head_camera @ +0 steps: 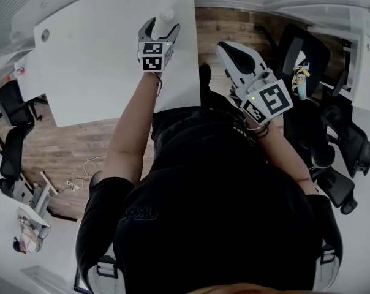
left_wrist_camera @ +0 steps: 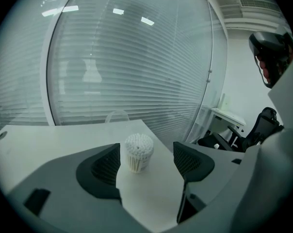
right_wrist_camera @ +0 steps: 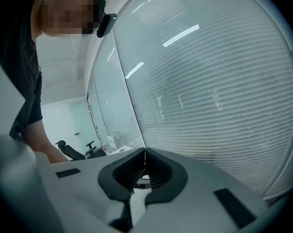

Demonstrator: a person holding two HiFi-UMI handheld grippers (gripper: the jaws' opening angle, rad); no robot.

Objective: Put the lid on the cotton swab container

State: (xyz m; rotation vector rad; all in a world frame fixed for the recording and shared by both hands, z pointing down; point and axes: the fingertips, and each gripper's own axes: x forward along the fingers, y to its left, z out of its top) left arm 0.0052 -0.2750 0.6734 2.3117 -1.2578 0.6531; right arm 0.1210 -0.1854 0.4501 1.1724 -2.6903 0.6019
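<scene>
The cotton swab container is a small clear cup packed with white swabs, and it has no lid on it. It stands near the white table's far right corner, also seen as the container from the head view. My left gripper is open, its jaws wide apart, with the cup just ahead of them and nearer the left finger; nothing touches it. From above, the left gripper reaches over the table. A faint clear curved thing, possibly the lid, sits farther back. My right gripper is shut and empty, off the table's right side.
The table's right edge drops to a wood floor. Black office chairs crowd the right side, and more chairs stand at the left. A glass wall with blinds rises behind the table. A round grommet marks the table's left part.
</scene>
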